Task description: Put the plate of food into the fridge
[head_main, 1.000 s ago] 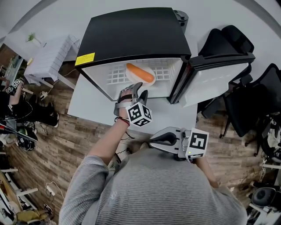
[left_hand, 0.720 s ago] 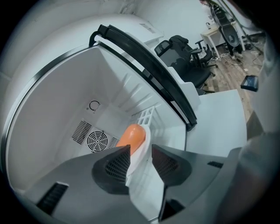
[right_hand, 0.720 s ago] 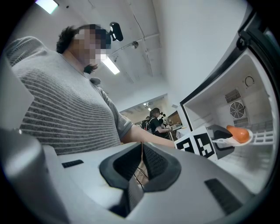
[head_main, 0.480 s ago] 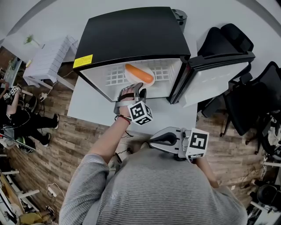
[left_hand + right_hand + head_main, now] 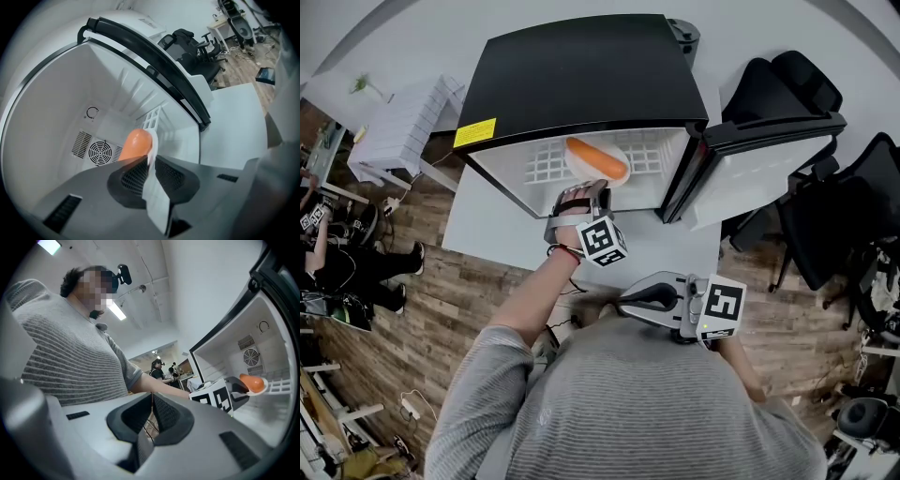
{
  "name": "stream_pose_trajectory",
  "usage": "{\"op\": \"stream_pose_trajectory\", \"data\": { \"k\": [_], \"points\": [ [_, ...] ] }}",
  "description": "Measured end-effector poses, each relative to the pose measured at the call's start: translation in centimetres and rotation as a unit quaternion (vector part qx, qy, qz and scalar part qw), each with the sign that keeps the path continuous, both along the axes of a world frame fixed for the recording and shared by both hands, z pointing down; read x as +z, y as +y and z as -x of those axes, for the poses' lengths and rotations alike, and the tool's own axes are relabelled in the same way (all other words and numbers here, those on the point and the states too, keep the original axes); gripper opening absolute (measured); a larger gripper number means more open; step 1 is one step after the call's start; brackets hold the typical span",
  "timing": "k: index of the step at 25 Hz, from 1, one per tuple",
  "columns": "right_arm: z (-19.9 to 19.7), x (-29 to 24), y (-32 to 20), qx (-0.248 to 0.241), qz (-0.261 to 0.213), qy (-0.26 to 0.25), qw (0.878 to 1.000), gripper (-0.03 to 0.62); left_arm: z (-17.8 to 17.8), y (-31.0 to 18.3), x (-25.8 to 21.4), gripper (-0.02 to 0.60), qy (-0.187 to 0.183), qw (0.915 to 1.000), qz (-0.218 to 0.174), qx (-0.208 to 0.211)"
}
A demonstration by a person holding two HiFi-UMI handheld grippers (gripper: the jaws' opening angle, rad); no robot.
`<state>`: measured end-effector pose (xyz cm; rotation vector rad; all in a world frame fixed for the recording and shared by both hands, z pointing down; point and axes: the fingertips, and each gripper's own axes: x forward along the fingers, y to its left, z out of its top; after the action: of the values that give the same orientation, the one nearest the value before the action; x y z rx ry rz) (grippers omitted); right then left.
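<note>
The left gripper's (image 5: 151,164) jaws have just closed on the plate (image 5: 584,172) in the fridge (image 5: 581,75); the right gripper's (image 5: 152,401) are together.

plate (image 5: 581,174) in fridge (image 5: 581,75), fridge on table (image 5: 487,230)

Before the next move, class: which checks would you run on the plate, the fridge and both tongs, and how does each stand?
1. The fridge door open: ok.
2. The plate inside the fridge, over the wire shelf: ok.
3. Its weight resting on that shelf: cannot tell.
4. The orange food on the plate: ok.
5. The left tongs released from the plate: not ok; they have just been closing, rim pinched between them.
6. The right tongs empty, shut, held back: ok.
</note>
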<state>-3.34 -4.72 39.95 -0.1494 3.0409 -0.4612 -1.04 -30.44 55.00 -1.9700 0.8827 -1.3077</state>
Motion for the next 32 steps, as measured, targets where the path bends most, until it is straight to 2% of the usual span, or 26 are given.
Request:
{"op": "stream_pose_trajectory", "data": {
  "k": [5,17,24,32],
  "points": [
    [-0.2,-0.1,0.0,-0.004,0.003,-0.003,1.0,0.015,-0.2,-0.2,0.1,0.052,-0.013,0.9999,-0.001,-0.003],
    [-0.8,0.1,-0.6,0.003,0.003,-0.004,1.0,0.015,-0.1,-2.3,0.4,0.052,-0.038,0.9982,0.031,-0.035],
    [-1.2,0.2,-0.9,0.011,0.006,-0.004,1.0,0.015,0.0,-4.0,0.5,0.051,-0.041,0.997,0.046,-0.047],
    [-1.3,0.3,-1.4,0.015,0.007,-0.004,1.0,0.015,-0.4,-4.5,0.2,0.047,-0.039,0.9975,0.038,-0.044]
  ]
}}
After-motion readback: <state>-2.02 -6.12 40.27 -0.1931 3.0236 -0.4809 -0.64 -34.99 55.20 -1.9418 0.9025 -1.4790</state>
